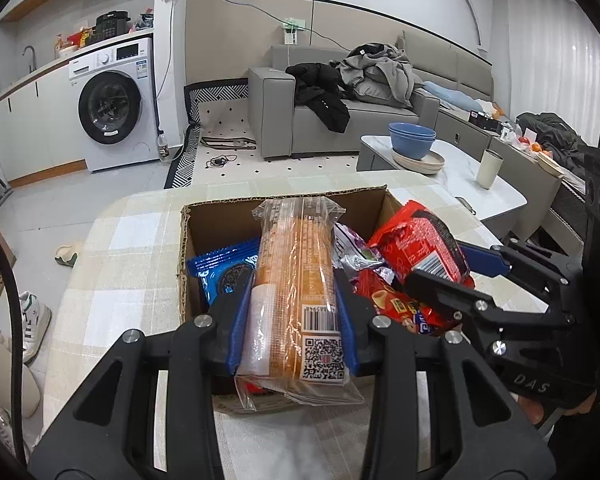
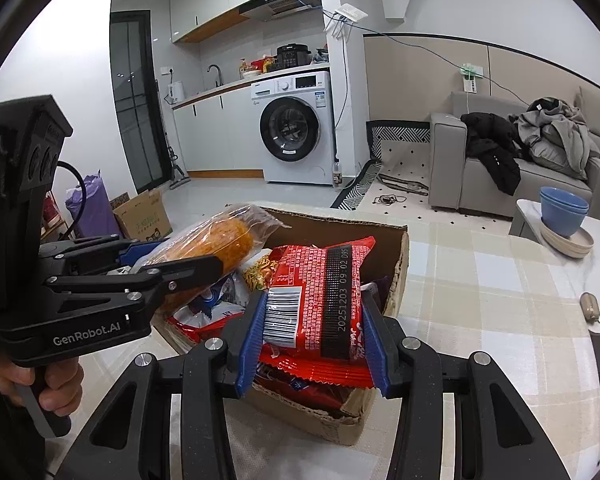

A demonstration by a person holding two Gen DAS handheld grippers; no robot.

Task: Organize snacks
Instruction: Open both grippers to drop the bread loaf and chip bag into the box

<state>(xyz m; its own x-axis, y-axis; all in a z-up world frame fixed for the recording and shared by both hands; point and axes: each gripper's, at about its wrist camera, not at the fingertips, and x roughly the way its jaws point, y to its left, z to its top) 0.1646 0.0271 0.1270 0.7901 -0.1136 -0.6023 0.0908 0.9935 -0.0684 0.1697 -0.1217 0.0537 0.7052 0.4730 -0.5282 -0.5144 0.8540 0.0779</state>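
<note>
An open cardboard box (image 1: 284, 202) (image 2: 396, 280) stands on the checked tablecloth and holds several snack packs. My left gripper (image 1: 292, 316) is shut on a clear-wrapped orange biscuit pack (image 1: 296, 276), held lengthwise over the box; the same orange biscuit pack (image 2: 216, 244) and the left gripper (image 2: 172, 260) show at the left of the right wrist view. My right gripper (image 2: 314, 332) is shut on a red noodle packet (image 2: 320, 296) above the box's right side; the red noodle packet (image 1: 416, 248) and right gripper (image 1: 452, 272) appear in the left wrist view. A blue cookie pack (image 1: 224, 272) lies inside.
A coffee table carries stacked blue bowls (image 1: 412, 140) (image 2: 564, 208) on a plate and a cup (image 1: 489, 168). A small beige object (image 2: 592, 306) lies on the tablecloth at right. Beyond stand a grey sofa (image 1: 324, 128) with clothes and a washing machine (image 1: 112, 108).
</note>
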